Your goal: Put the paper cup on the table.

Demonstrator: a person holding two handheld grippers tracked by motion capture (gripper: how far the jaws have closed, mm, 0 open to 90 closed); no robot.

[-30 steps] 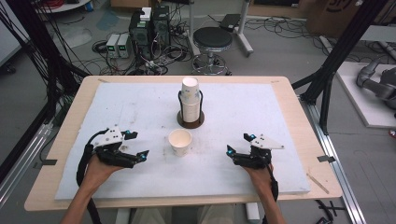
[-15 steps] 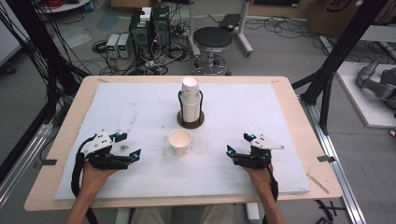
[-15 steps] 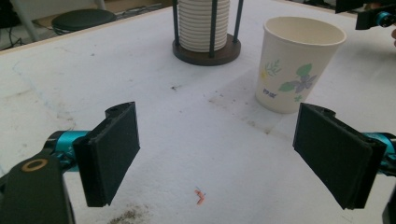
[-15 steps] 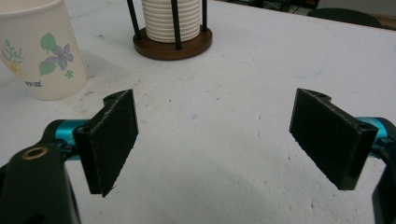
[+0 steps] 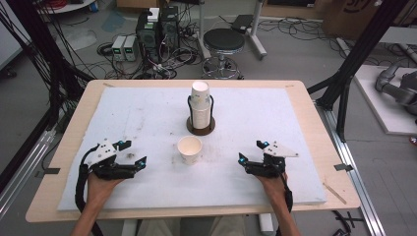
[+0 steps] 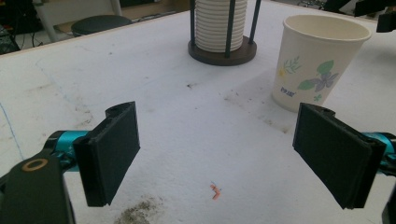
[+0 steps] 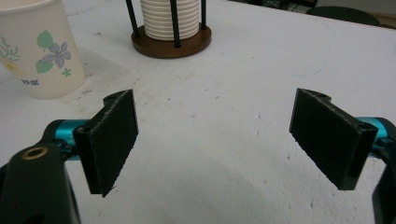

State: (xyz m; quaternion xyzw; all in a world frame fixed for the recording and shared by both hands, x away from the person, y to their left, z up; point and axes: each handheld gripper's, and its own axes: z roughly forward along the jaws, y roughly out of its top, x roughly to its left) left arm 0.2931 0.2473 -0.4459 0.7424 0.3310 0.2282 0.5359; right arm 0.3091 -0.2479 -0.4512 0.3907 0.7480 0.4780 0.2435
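Your floral paper cup [image 5: 189,149] stands upright, mouth up, on the bench [image 5: 305,105] just before the cup rack [image 5: 200,109]; your left hand-held gripper [image 5: 132,153] and right hand-held gripper [image 5: 251,151] flank the cup, both released.

Left gripper [image 5: 134,154] drawn back from paper cup [image 5: 190,149] — lower, nearer table edge.

Even, bright overhead light falls on the white surface [image 5: 123,113] without glare, casting only soft, faint shadows beside the paper cup [image 6: 319,65] and under the black jaws, while the high view looks slightly soft and both gripper views blur nearest the lens.
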